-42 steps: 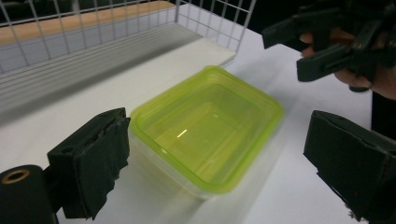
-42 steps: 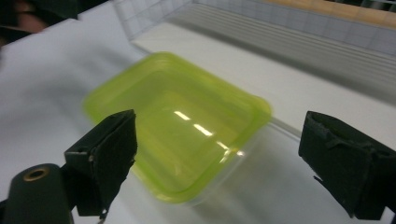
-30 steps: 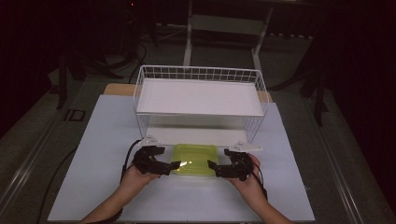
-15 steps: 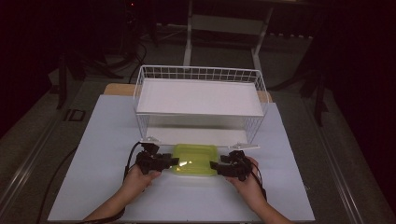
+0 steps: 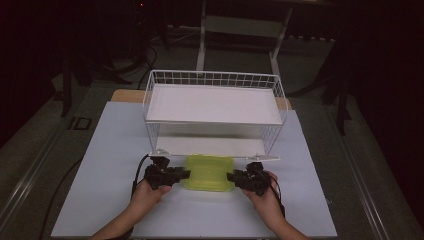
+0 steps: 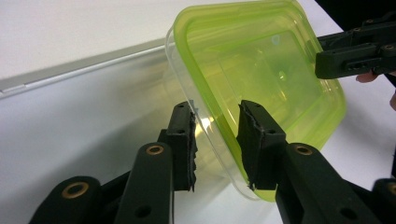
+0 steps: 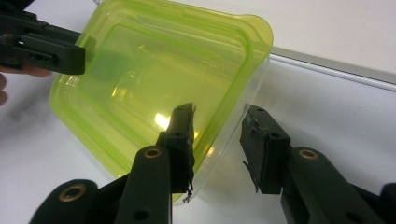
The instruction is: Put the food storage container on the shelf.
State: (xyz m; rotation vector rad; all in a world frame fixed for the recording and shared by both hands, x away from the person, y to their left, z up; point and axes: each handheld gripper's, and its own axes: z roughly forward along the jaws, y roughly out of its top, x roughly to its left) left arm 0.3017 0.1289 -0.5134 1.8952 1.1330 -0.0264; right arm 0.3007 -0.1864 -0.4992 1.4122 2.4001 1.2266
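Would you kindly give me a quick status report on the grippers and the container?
Left gripper and right gripper open, jaws straddling opposite edges of the green-lidded container. Container just in front of the wire rack. Nothing in the way.

Green-lidded container (image 5: pixel 209 172) between grippers, seemingly touching both.

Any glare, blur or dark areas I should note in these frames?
High view: surroundings nearly black, the white table lit, image soft. Left gripper view: container sharp, near jaws slightly soft. Right gripper view: small bright glare spot on the green lid.
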